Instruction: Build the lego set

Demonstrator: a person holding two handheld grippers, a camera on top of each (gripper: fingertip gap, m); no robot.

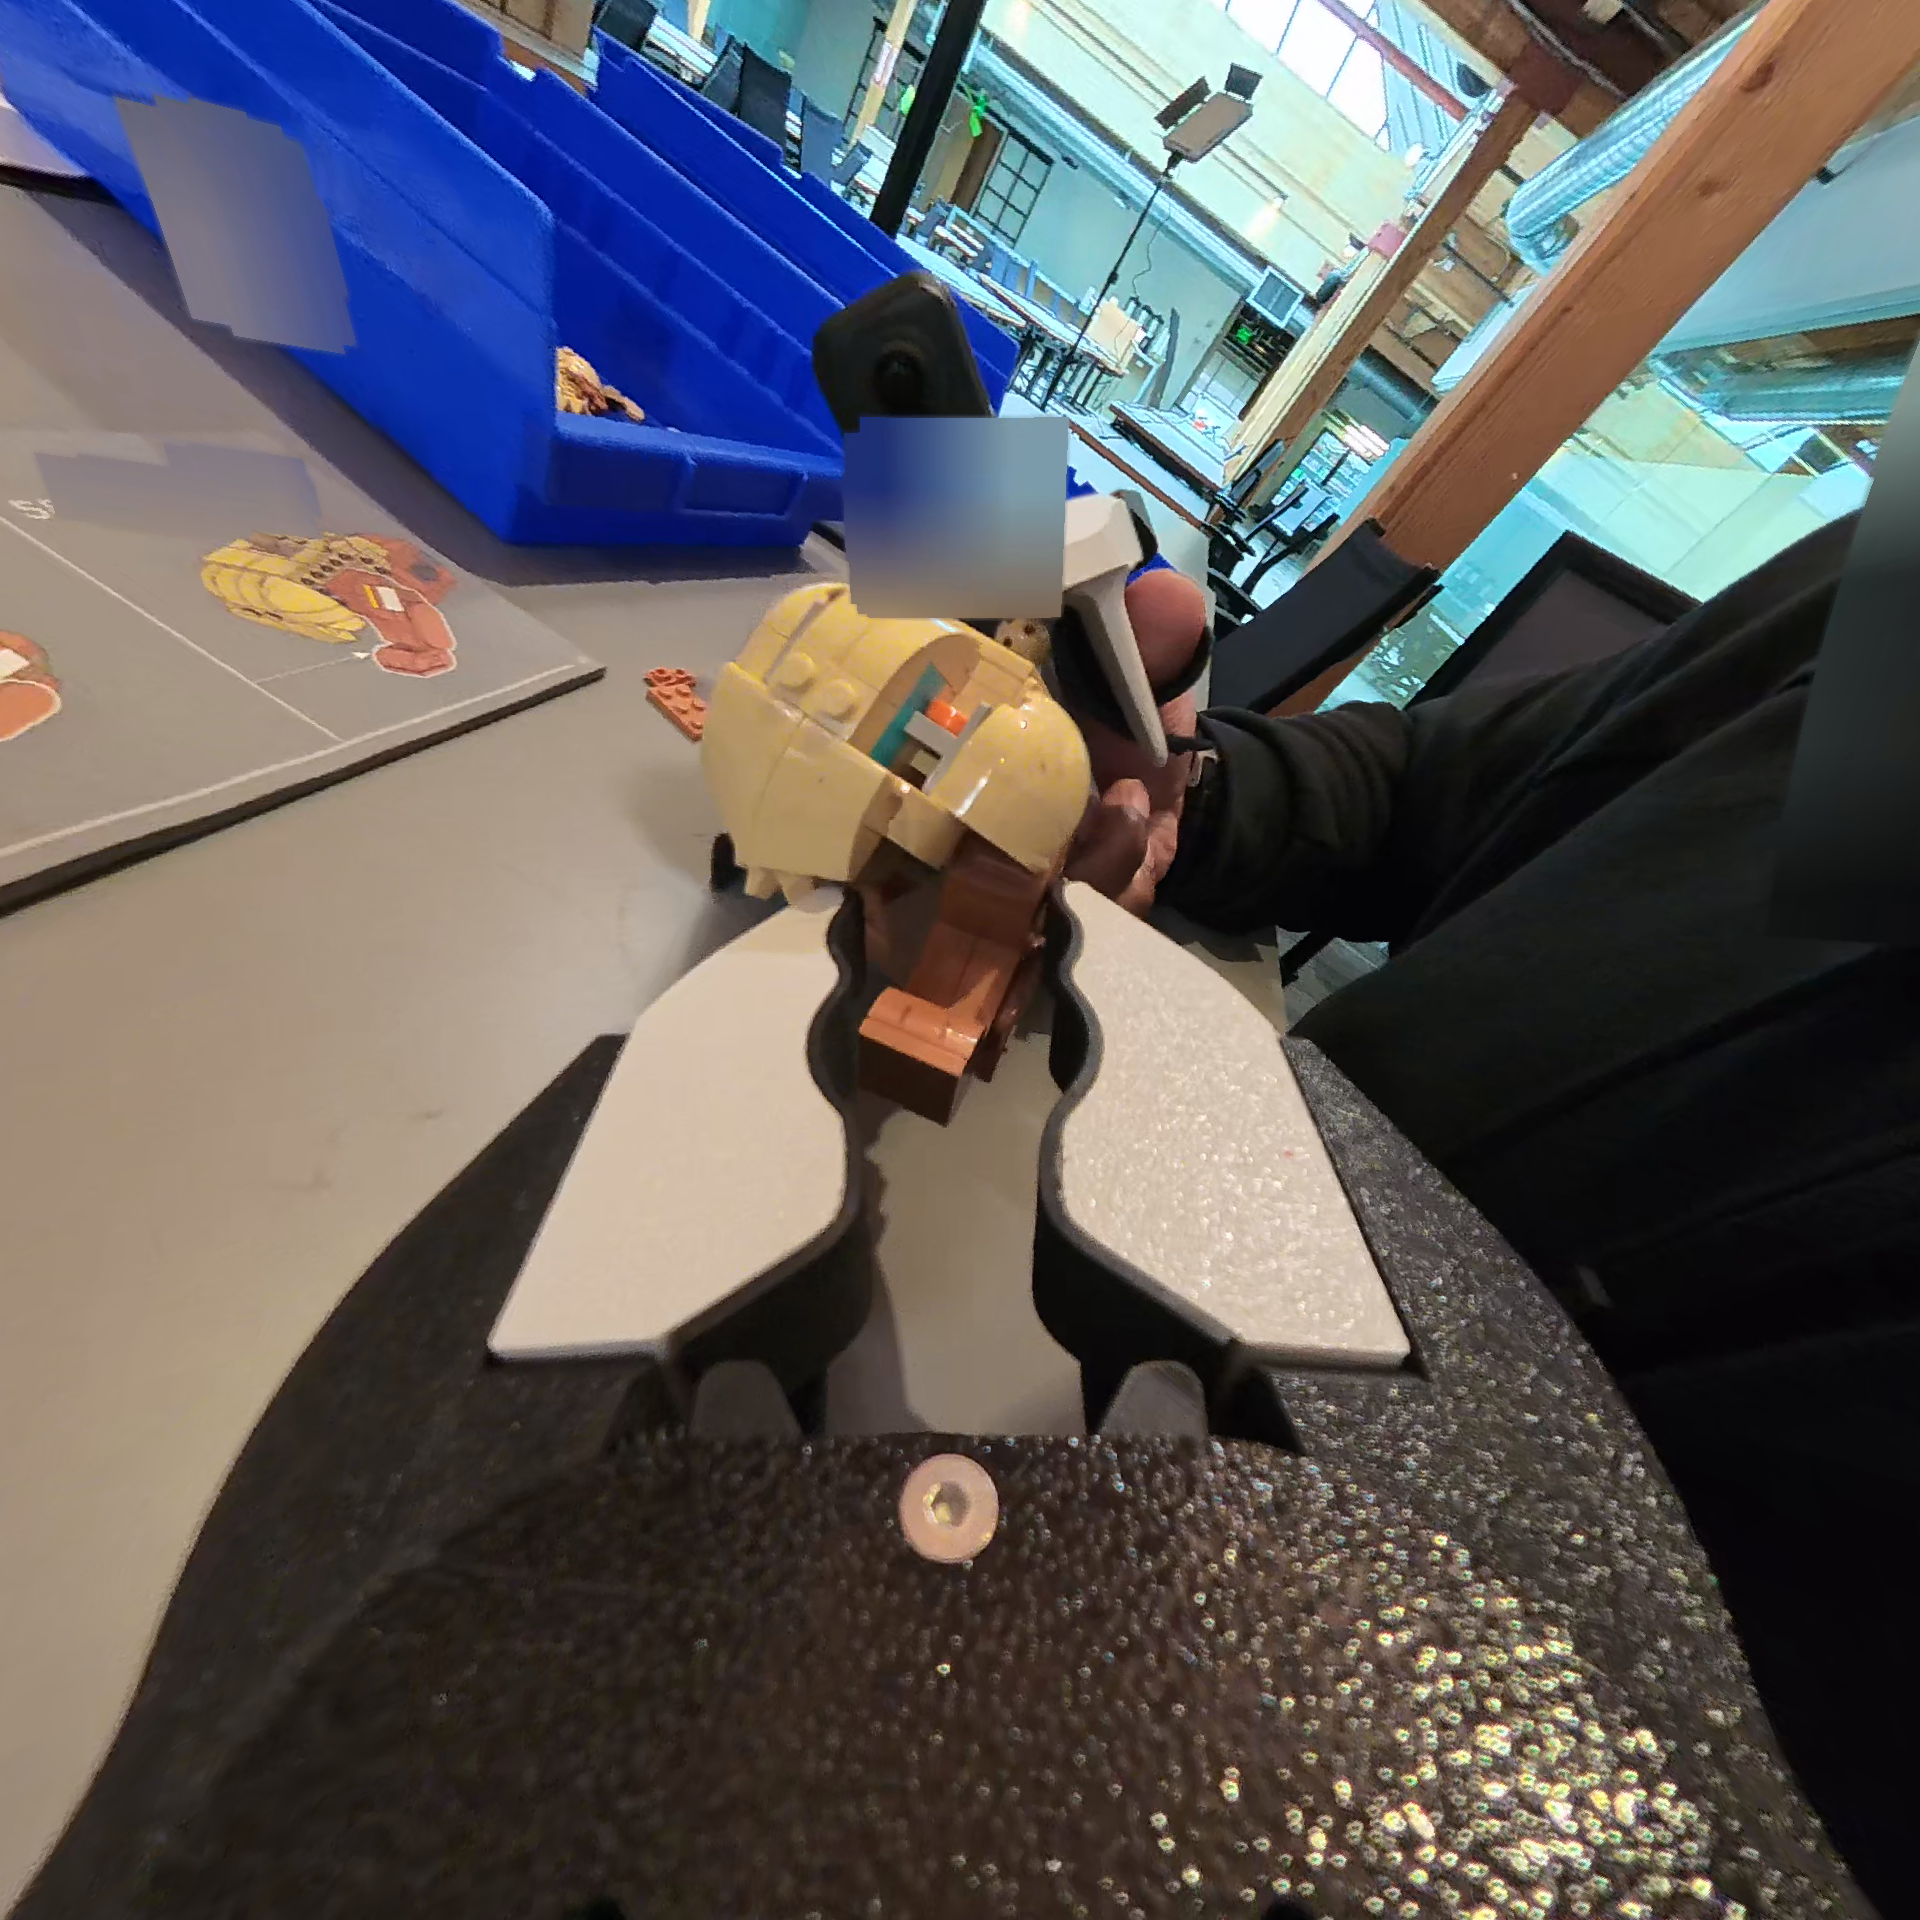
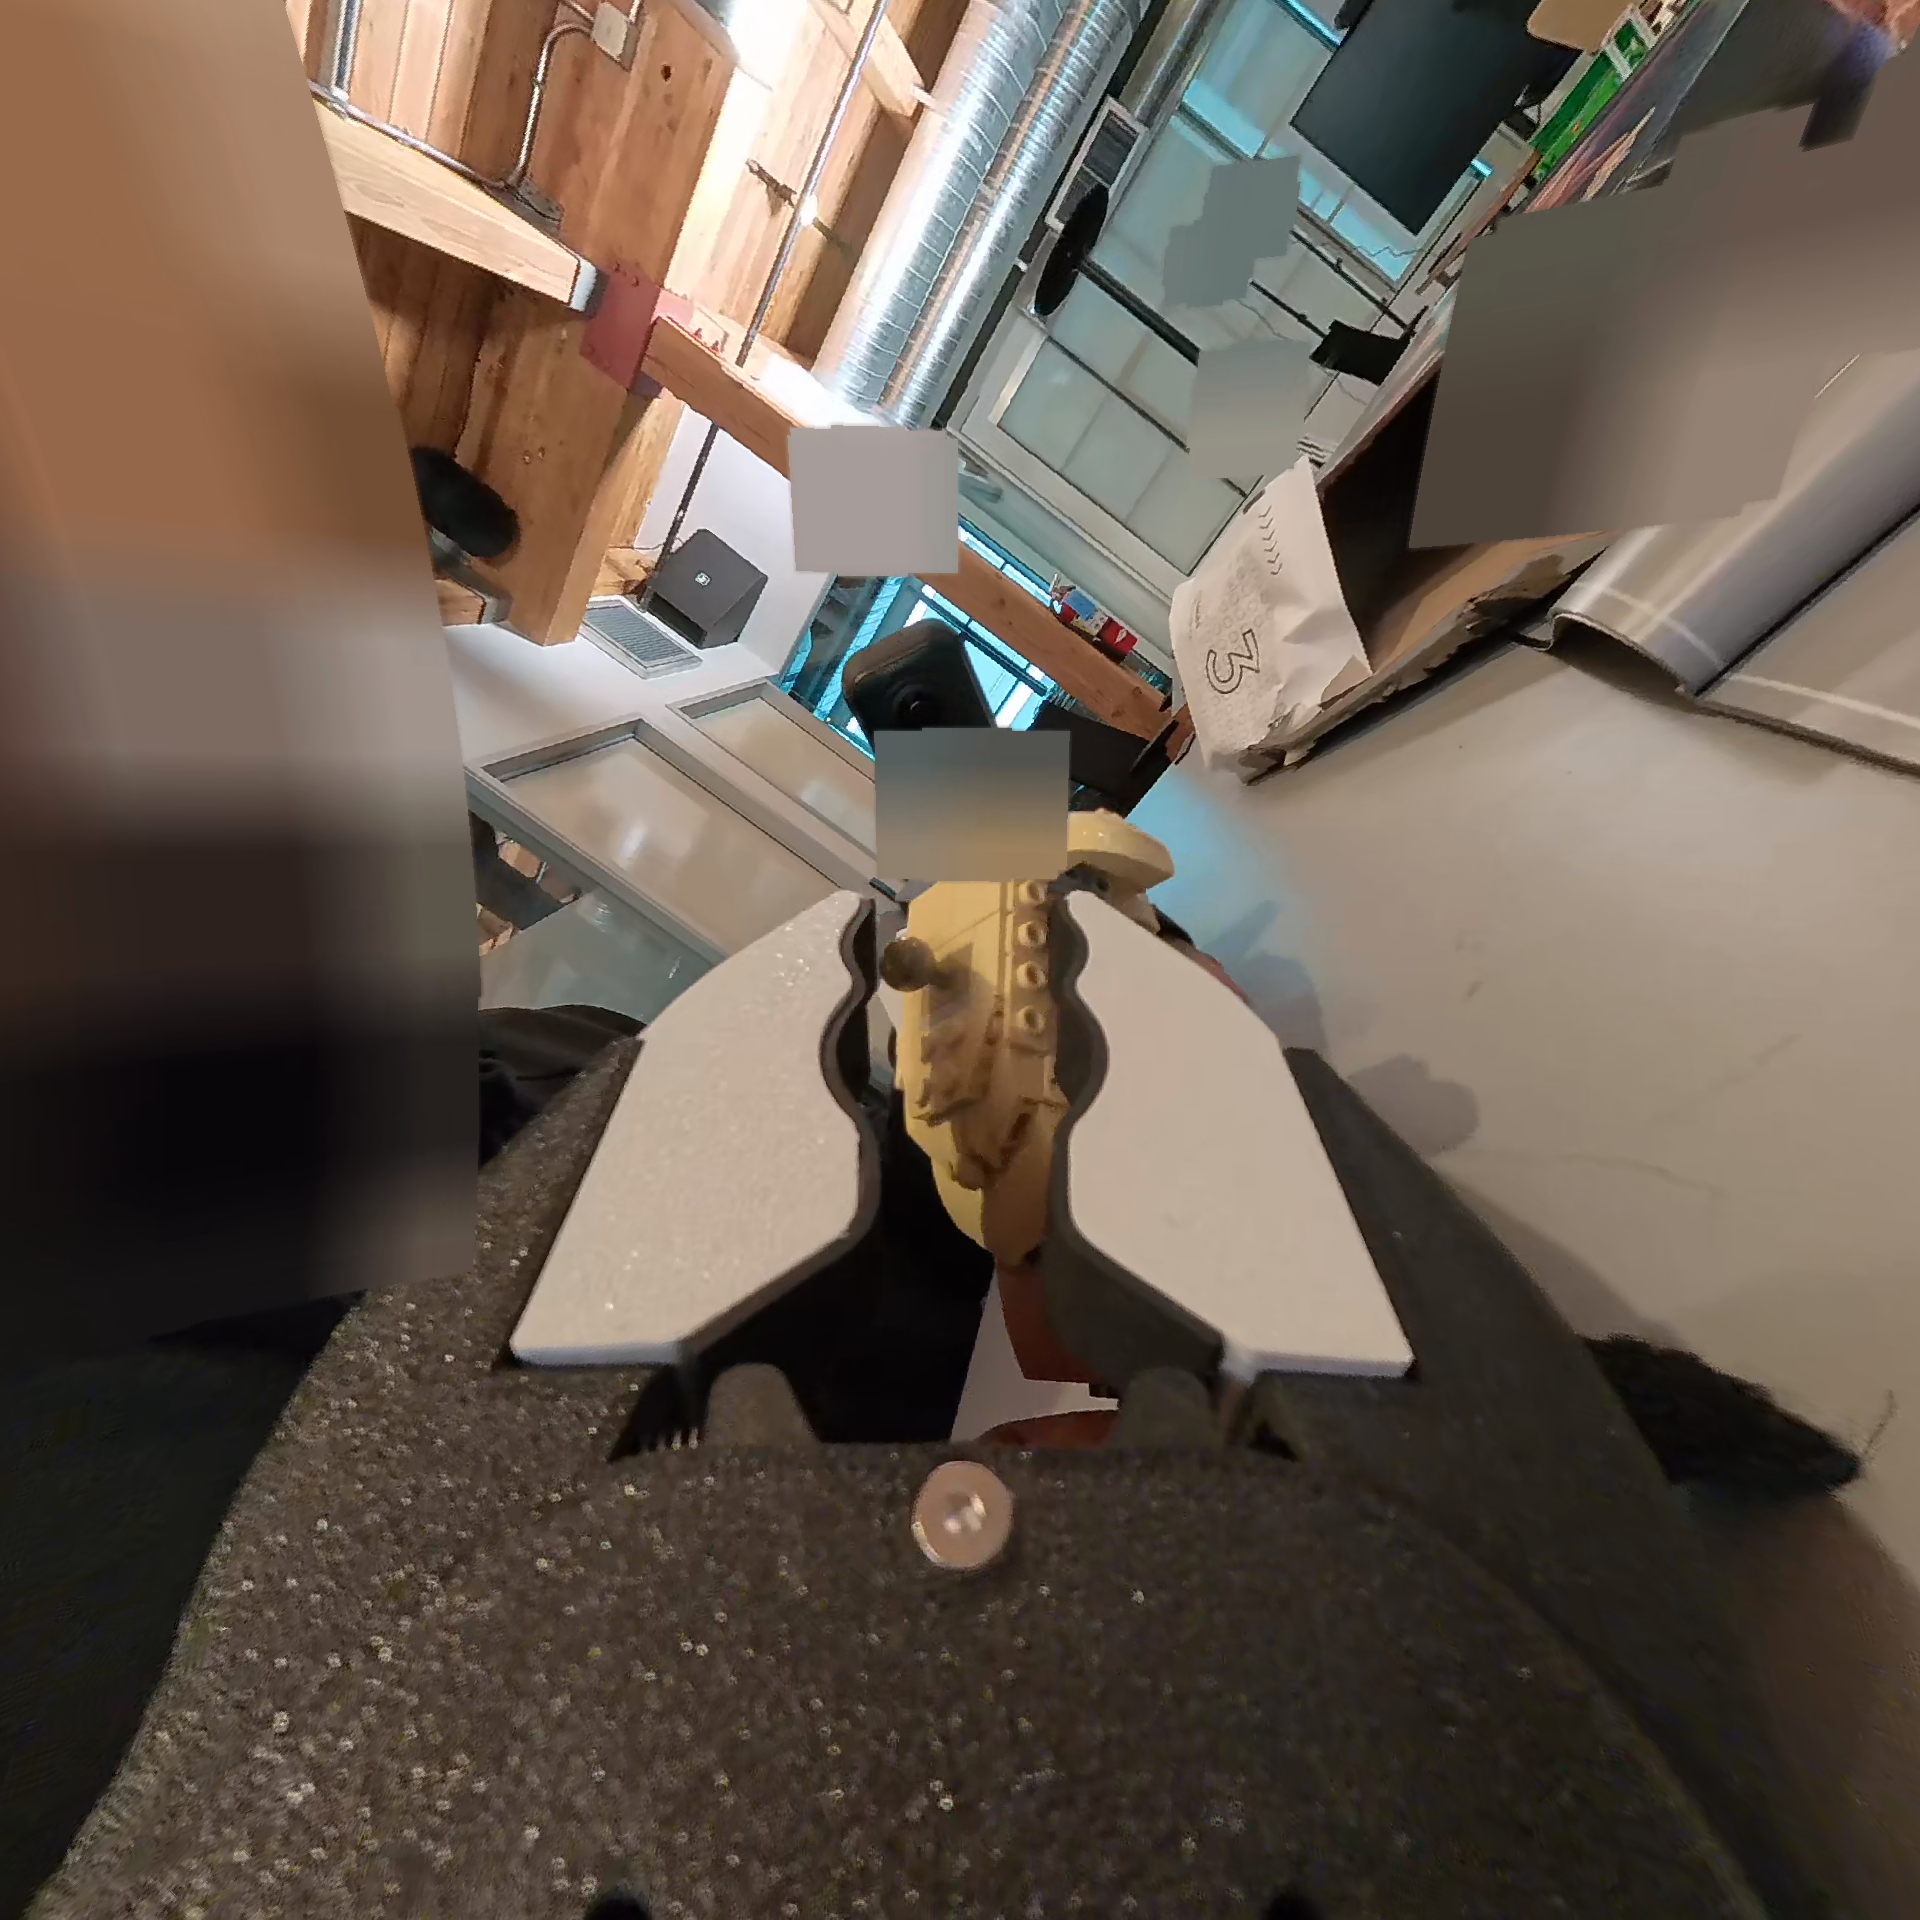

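Note:
A brick-built model with a tan rounded shell (image 1: 831,769) and a brown limb (image 1: 956,966) is held above the grey table (image 1: 312,1091). My left gripper (image 1: 951,914) stands around the brown limb. Its jaws are apart, and a sliver of table shows between the limb and the right pad (image 1: 1070,997). The right gripper (image 1: 1117,644) and the hand holding it are behind the shell. In the right wrist view my right gripper (image 2: 961,914) is shut on the model's tan studded part (image 2: 977,1039). One pad presses the studs and the other presses a small ball pin (image 2: 902,961).
Blue bins (image 1: 623,343) stand at the back left, one holding tan pieces. A grey instruction booklet (image 1: 260,644) lies at the left, and a small orange-brown plate (image 1: 675,698) lies next to the model. A black sleeve (image 1: 1351,810) is at the right. A white paper bag (image 2: 1257,634) lies on the table. About 5 centimeters separates my left fingertips from my right.

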